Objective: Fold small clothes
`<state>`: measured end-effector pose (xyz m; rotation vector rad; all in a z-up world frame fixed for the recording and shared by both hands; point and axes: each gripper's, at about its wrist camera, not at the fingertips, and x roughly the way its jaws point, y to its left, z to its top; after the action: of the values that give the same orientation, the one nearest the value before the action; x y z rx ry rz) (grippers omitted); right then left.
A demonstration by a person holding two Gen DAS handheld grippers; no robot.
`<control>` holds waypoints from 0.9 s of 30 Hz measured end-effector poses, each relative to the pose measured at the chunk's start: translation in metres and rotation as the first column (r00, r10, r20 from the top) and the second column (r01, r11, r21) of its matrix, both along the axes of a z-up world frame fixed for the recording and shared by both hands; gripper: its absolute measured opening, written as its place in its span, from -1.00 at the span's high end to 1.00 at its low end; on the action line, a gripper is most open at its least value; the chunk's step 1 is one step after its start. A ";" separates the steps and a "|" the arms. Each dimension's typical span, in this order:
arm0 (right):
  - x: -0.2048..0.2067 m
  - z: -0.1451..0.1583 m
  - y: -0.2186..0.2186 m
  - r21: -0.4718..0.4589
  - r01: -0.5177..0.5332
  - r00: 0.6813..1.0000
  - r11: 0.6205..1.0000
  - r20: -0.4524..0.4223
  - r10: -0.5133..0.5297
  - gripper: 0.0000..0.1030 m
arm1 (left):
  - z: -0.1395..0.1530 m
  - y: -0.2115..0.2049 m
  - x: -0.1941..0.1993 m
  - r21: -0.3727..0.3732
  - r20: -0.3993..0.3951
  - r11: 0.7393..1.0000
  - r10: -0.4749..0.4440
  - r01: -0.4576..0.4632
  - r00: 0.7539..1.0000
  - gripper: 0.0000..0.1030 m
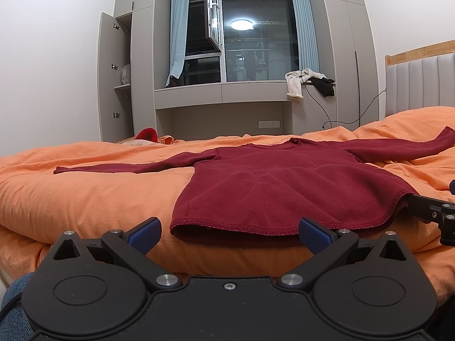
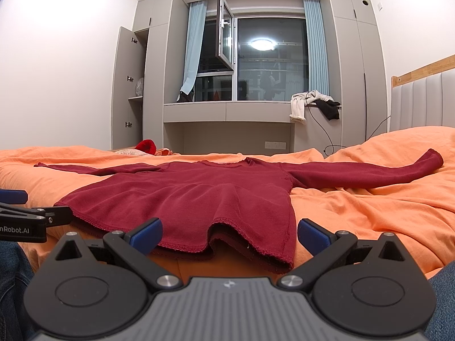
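A dark red long-sleeved top (image 1: 270,182) (image 2: 193,196) lies flat on the orange bed cover (image 1: 85,193) (image 2: 369,207), sleeves spread left and right, hem toward me. My left gripper (image 1: 230,234) is open just in front of the hem's left part, nothing between its blue fingers (image 1: 145,234). My right gripper (image 2: 230,236) is open in front of the hem's right corner, and the hem lies between its blue fingers (image 2: 312,234) without being pinched. Each gripper shows at the other view's edge: the right gripper (image 1: 435,213), the left gripper (image 2: 25,218).
A red item (image 1: 147,135) and a pale cloth lie at the bed's far left. Past the bed stands a grey wardrobe with an open door (image 1: 112,76), and a window ledge with draped clothes (image 1: 307,81) and a cable. The padded headboard (image 1: 421,82) rises at right. Blue-jeaned legs (image 2: 443,295) flank me.
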<state>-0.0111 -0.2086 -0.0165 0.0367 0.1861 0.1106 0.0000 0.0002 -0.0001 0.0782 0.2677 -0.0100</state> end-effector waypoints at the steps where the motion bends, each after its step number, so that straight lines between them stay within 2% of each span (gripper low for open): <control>1: 0.000 0.000 0.000 -0.001 0.000 1.000 1.000 0.000 0.000 -1.00 | 0.000 0.000 0.000 0.000 0.000 1.000 0.000 0.000 1.000 -0.99; 12: 0.000 -0.001 -0.001 0.003 0.000 1.000 1.000 -0.005 0.000 -1.00 | 0.000 0.000 0.000 0.001 -0.002 1.000 0.001 -0.001 1.000 -0.99; 17: 0.005 0.007 -0.009 0.059 -0.010 0.998 0.998 -0.065 0.014 -1.00 | 0.000 0.008 0.005 -0.014 -0.038 1.000 0.004 -0.005 0.999 -0.99; 21: 0.024 0.024 -0.026 0.137 0.008 0.987 0.990 -0.162 0.015 -1.00 | 0.015 0.014 0.030 -0.075 -0.097 0.997 0.017 -0.024 0.995 -0.99; 24: 0.040 0.039 -0.037 0.121 0.077 0.976 0.990 -0.212 -0.050 -1.00 | 0.035 0.014 0.049 -0.082 -0.071 0.995 0.044 -0.050 0.997 -0.99; 27: 0.055 0.052 -0.048 0.094 0.126 0.972 0.988 -0.209 -0.105 -1.00 | 0.054 0.010 0.074 -0.072 -0.044 0.994 0.083 -0.086 0.996 -0.99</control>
<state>0.0442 -0.2567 0.0350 0.1655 0.3819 -0.0003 0.0736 0.0104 0.0541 -0.0069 0.3111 0.0625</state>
